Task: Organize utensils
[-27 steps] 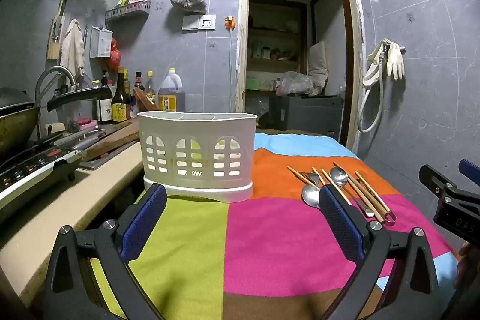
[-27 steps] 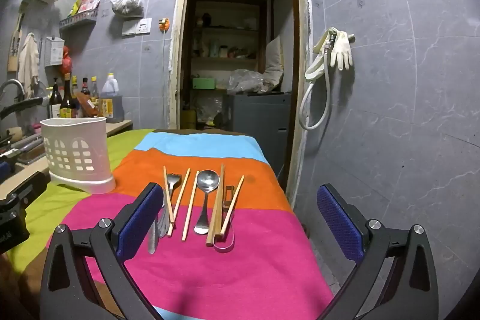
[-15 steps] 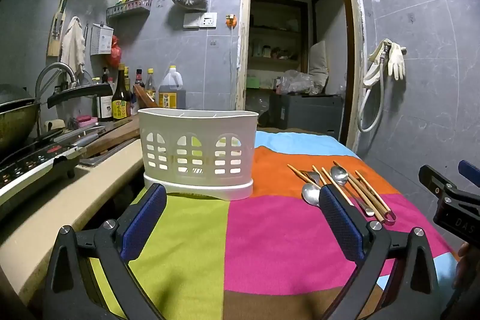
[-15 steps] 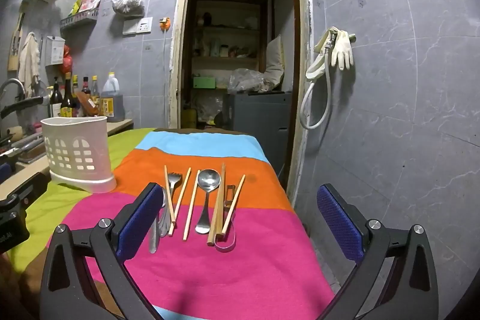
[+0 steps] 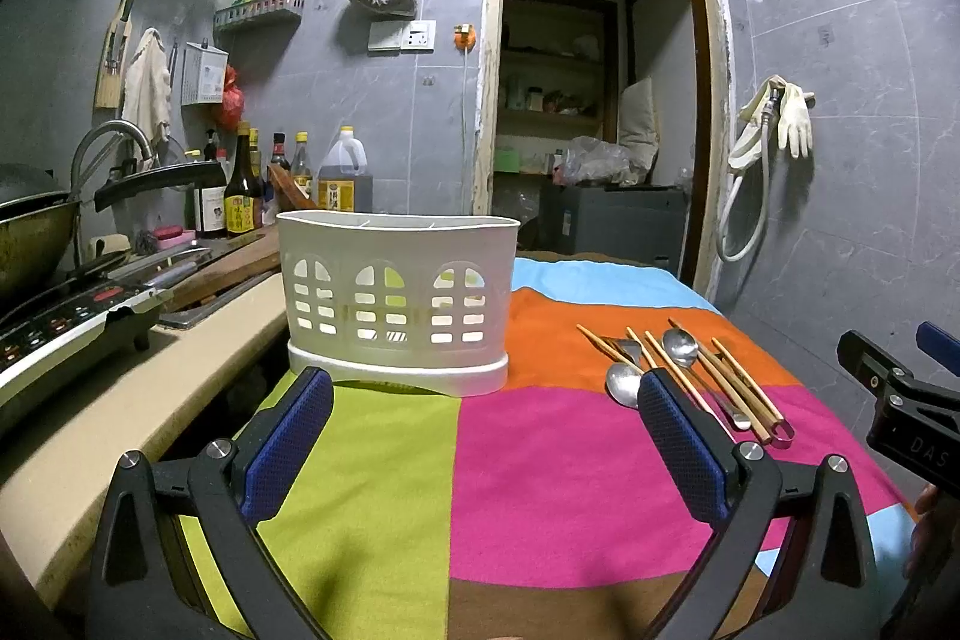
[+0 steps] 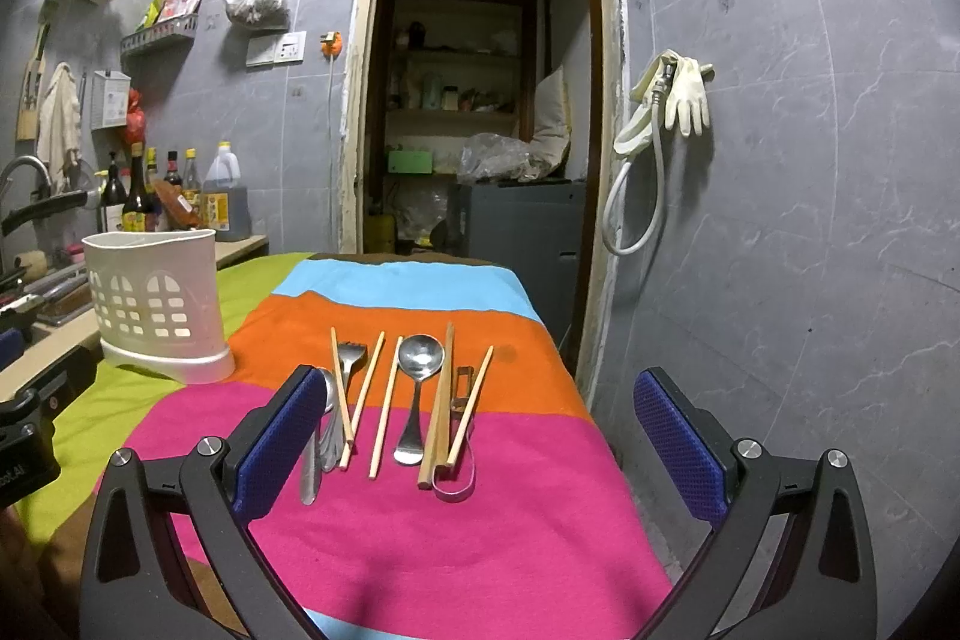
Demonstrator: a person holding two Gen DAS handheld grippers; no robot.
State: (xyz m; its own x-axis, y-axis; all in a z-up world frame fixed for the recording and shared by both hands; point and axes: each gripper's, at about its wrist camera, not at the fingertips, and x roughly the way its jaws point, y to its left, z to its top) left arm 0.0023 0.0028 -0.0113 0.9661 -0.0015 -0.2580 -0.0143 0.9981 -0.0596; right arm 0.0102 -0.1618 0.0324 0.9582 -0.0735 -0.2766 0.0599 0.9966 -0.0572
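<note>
A white slotted utensil holder [image 5: 396, 298] stands upright on the striped cloth [image 5: 528, 460], straight ahead of my left gripper [image 5: 483, 451], which is open and holds nothing. To its right lie several wooden chopsticks [image 5: 681, 376], a fork, spoons [image 5: 624, 385] and a metal peeler in a loose row. In the right wrist view this row lies just beyond my right gripper [image 6: 480, 451], open and empty: a spoon [image 6: 417, 388], a fork [image 6: 348, 361], chopsticks [image 6: 441, 403], with the holder [image 6: 156, 304] at far left. Another spoon is partly hidden behind the left finger.
A beige counter [image 5: 120, 400] on the left carries a stove [image 5: 66, 322], a wok and sauce bottles [image 5: 240, 190]. The cloth-covered table ends at the right near a tiled wall [image 6: 810, 220] with hanging gloves. An open doorway [image 6: 474, 130] lies behind.
The left wrist view has shifted slightly, with the holder sitting a little more to the right. The utensils have not moved, and both grippers stay open.
</note>
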